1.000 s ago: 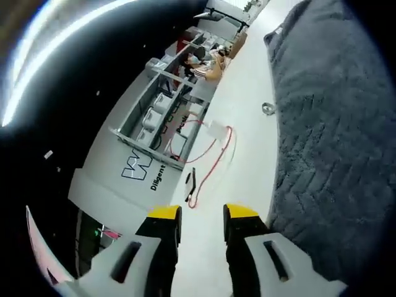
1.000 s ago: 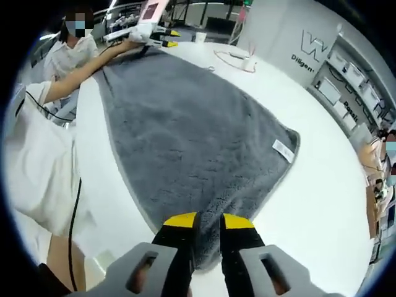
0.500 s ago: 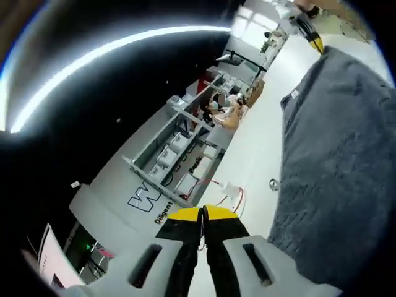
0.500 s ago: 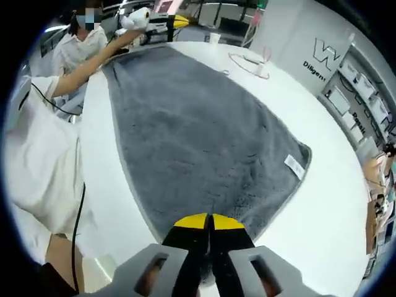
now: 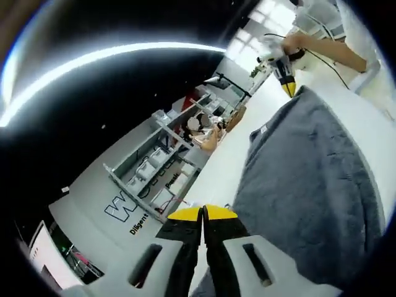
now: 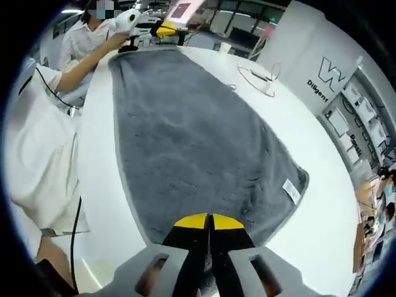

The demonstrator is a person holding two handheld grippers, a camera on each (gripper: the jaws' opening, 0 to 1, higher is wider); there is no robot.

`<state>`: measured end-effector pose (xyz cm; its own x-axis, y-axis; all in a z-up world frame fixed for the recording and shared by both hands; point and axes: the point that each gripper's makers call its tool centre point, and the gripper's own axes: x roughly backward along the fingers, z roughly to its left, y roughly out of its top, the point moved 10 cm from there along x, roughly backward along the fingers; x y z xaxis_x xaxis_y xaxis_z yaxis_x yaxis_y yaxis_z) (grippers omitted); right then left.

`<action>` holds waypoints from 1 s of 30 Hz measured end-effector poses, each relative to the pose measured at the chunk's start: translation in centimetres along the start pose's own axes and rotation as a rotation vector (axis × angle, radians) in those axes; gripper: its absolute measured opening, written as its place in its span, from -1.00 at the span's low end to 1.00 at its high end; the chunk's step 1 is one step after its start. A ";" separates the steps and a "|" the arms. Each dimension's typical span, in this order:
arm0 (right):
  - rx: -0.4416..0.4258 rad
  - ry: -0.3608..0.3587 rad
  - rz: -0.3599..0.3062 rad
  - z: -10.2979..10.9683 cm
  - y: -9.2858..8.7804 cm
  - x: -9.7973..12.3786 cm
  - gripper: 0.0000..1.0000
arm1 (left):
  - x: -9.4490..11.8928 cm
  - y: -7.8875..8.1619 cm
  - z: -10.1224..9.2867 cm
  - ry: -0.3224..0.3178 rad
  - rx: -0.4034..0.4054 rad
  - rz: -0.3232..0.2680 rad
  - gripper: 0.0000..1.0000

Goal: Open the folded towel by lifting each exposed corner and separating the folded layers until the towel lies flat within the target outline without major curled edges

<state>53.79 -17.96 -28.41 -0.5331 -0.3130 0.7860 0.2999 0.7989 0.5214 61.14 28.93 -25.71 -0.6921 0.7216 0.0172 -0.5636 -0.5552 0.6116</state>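
Grey towel point(image 6: 198, 136) lies spread over the white worktop point(image 6: 322, 204), ahead of both grippers. Right gripper point(image 6: 209, 218): jaws pressed together at the towel's near edge; a pinch cannot be confirmed. Left gripper point(image 5: 202, 211): jaws together beside the opposite end. Best tension both ends evenly, low. Wall shelving point(image 5: 162, 162) holds indistinct boxes.

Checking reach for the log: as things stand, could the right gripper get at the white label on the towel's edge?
Probably yes. The label lies exposed on the towel, with nothing between it and the right gripper, though its fingers look shut at the near edge and would need opening.
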 end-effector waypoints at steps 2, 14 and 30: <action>-0.003 0.012 -0.024 0.5 -0.1 -0.2 -1.00 | 0.8 0.2 -0.8 -0.020 -0.040 0.008 -0.98; 0.142 -0.115 -0.194 2.1 2.1 0.7 -1.00 | 7.0 0.3 -4.9 -0.037 0.029 0.066 -0.98; 0.133 -0.027 -0.318 7.9 3.8 -2.3 -1.00 | 8.7 0.9 -10.2 -0.233 0.177 0.079 -0.98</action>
<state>49.86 -10.12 -30.82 -0.6046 -0.5451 0.5808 0.0103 0.7237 0.6900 50.00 30.52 -33.06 -0.5974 0.7656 0.2386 -0.4107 -0.5477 0.7289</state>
